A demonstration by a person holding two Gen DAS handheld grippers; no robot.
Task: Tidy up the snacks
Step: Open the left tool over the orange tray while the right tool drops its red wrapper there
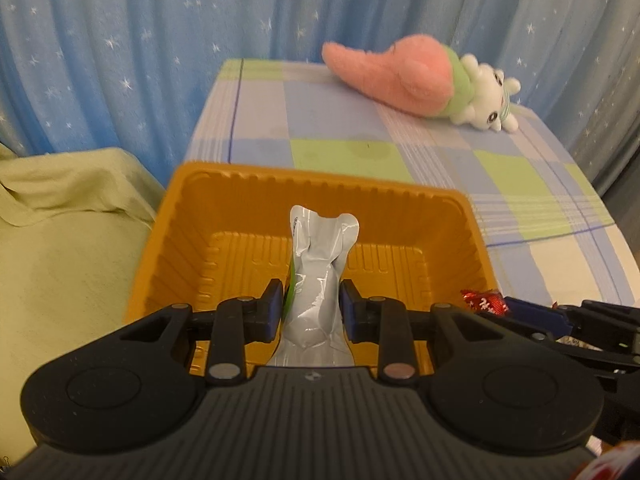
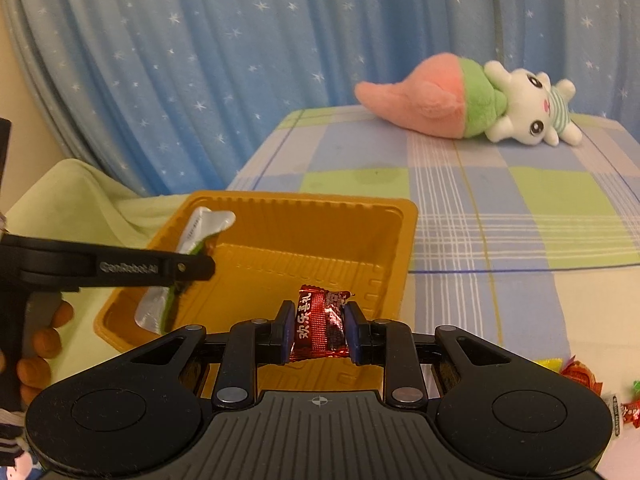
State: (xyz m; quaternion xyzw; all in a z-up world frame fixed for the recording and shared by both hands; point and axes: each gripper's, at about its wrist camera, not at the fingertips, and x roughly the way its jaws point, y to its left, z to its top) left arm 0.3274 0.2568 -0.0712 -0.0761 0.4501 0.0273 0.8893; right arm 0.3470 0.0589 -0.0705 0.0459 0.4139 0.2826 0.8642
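Red candy [image 2: 320, 328] marked "欢乐" (claw-pinched)

I'm looking at a ribbed, glossy orange plastic tray [image 2: 394, 236], a shiny silver foil pouch [image 1: 318, 280], a crinkly red foil candy [image 2: 320, 330] (metallic-looking), matte checked cloth [image 2: 500, 200].

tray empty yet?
Empty so far: the tray floor is bare; the silver pouch and red candy are held above it in the grippers.

Both wrist views close, facing orange tray [image 1: 460, 216], shared
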